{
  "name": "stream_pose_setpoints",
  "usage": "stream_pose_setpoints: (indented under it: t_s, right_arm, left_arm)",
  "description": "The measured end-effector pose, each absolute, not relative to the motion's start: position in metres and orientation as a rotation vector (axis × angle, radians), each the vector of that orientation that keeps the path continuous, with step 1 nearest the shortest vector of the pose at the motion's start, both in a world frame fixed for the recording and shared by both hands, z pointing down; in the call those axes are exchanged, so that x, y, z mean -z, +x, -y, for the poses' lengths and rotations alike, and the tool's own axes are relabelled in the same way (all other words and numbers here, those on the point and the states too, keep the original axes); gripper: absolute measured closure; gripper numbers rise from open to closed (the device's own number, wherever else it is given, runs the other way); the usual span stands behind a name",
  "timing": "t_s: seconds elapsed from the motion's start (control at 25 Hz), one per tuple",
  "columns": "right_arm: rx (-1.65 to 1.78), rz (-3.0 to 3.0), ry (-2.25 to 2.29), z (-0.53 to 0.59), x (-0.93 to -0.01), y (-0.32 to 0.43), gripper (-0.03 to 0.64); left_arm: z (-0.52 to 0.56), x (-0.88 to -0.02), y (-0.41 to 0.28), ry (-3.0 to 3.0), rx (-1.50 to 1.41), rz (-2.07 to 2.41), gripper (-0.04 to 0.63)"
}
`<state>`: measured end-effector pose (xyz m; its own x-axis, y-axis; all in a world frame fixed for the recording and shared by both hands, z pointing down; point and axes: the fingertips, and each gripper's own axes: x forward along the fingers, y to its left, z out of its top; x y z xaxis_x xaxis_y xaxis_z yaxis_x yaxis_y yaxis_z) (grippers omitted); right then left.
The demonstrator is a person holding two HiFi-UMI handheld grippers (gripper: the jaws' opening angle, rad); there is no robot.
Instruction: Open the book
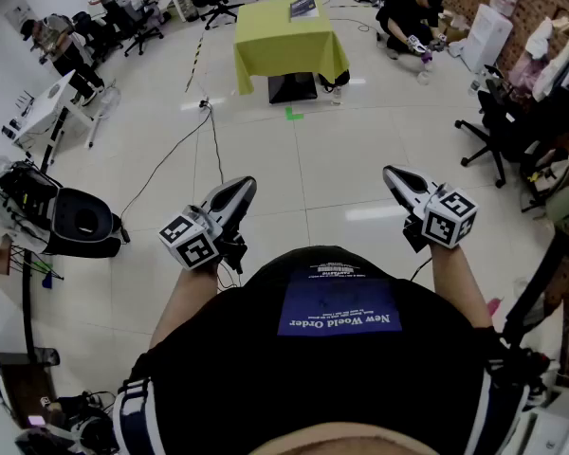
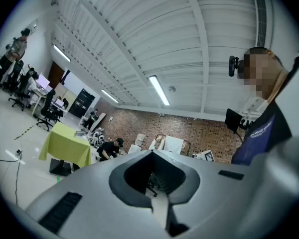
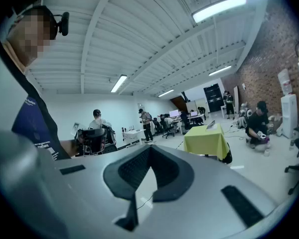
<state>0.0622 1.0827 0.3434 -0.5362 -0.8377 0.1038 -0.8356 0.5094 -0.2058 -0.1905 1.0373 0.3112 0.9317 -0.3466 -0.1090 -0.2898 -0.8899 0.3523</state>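
The person's left gripper, grey with a black-and-white marker cube, is held low in front of a black shirt on the near left. Its jaws are pressed together, with nothing between them. The matching right gripper is on the near right. It is closed in the same way and equally empty. Both are roughly level, with their tips pointing toward the far side of the room, and they are well apart from each other.

The dark, flat book lies shut at the far right corner of a square table draped in a yellow-green cloth. The table stands far away across the pale tiled floor, well out of reach of both grippers. A black box-like base shows below the cloth's near edge, and a small green tape mark lies on the floor just in front of it.

A black cable trails from near the table toward the near left. At the left there is a black rounded shell with a pale hollow; I cannot tell what it is or what it holds. At the far right a person in black crouches on the floor near a white upright cabinet. A black wheeled office chair stands along the brick wall on the right.
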Motion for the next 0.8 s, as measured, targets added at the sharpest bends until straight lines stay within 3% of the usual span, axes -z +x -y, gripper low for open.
stream_pose_setpoints:
  t_s: [0.4, 0.8]
  right_arm:
    - [0.418, -2.712, -1.532, -1.084, -0.364, 0.107, 0.63]
    - [0.391, -2.72, -1.595, -1.021, -0.358, 0.072, 0.63]
  left_arm:
    - [-1.041, -0.325, -0.135, 2.744, 0.194, 0.396, 0.6]
    - [-0.969, -0.326, -0.167, 2.731, 0.238, 0.326, 0.6]
